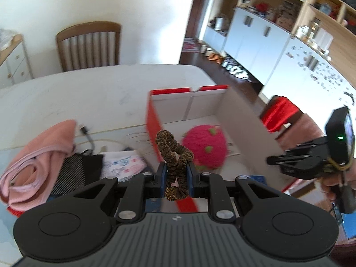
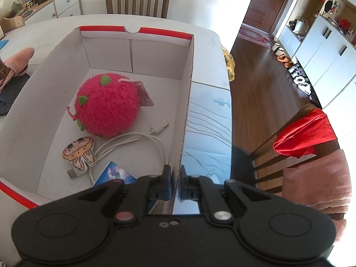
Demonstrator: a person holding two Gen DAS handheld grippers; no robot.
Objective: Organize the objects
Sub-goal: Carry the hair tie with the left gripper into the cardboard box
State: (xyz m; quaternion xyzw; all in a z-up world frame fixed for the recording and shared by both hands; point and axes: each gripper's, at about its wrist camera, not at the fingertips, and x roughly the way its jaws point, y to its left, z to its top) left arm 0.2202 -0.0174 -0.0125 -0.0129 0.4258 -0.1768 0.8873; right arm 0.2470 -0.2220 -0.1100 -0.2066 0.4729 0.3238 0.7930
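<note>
Brown scrunchie [image 1: 172,155] pinched in left gripper [image 1: 176,173] for boxing, right gripper [image 2: 175,178] clamps red box [image 2: 187,102] wall to steady it

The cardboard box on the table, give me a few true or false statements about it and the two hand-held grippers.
1. The left hand-held gripper holds a brown hair tie. True.
2. The cardboard box is empty. False: a pink plush toy and a white cable lie inside.
3. The right hand-held gripper pinches the box's wall. True.
4. The pink towel lies inside the box. False: it lies on the table outside.
</note>
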